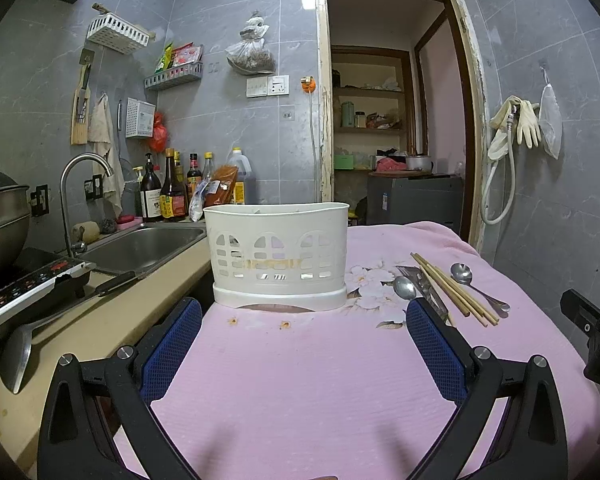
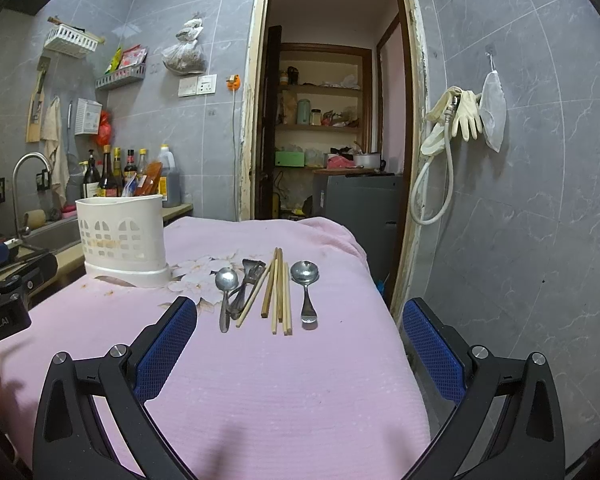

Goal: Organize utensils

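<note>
Nothing picked yet: both grippers empty, utensils loose on the pink cloth [image 2: 300, 380].
White caddy [image 1: 278, 256] sits at your left gripper's [image 1: 304, 344] 12 o'clock; jaws wide apart. Right gripper [image 2: 300, 344], also spread, faces chopsticks [image 2: 278, 292] at 12, spoons [image 2: 306, 280] either side. Next: right closes on one utensil. Only the left view shows the sink [image 1: 140, 244].

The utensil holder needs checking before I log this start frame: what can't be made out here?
- Inside of the white utensil holder: both views look at it side-on, so its wall hides any contents.
- Dark utensils between the left spoon and the chopsticks: overlapped and too small to identify.
- Left spoon's handle in the left wrist view: hidden behind the left gripper finger.
</note>
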